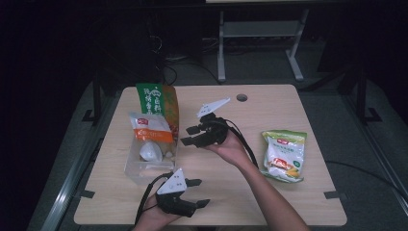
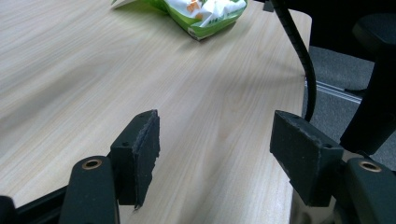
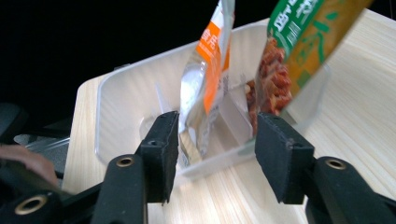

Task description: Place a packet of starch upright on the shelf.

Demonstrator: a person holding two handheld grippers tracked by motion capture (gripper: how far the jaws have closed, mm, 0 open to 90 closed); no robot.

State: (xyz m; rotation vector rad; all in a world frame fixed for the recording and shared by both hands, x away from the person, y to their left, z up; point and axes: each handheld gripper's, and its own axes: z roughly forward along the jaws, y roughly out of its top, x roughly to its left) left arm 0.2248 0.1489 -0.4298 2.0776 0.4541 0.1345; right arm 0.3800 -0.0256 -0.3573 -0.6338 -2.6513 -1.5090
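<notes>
A clear plastic bin (image 1: 137,166) sits on the left of the wooden table. Two snack packets stand in it: an orange-and-white one (image 1: 150,134) and, behind it, a green-and-orange one (image 1: 159,102). My right gripper (image 1: 186,135) hovers just right of the bin, jaws open and pointing at it. In the right gripper view the orange-and-white packet (image 3: 205,79) and the green-and-orange packet (image 3: 299,42) stand in the bin (image 3: 121,98) just beyond the open right gripper (image 3: 215,149), nothing between the pads. My left gripper (image 1: 199,192) rests near the front edge, open and empty. The left gripper (image 2: 215,149) looks over bare wood.
A green packet with a corn picture (image 1: 285,155) lies flat on the table's right side; the green packet (image 2: 205,11) also shows far off in the left gripper view. A cable hole (image 1: 242,97) sits near the back edge. Dark floor and a grey stand (image 1: 260,43) lie beyond the table.
</notes>
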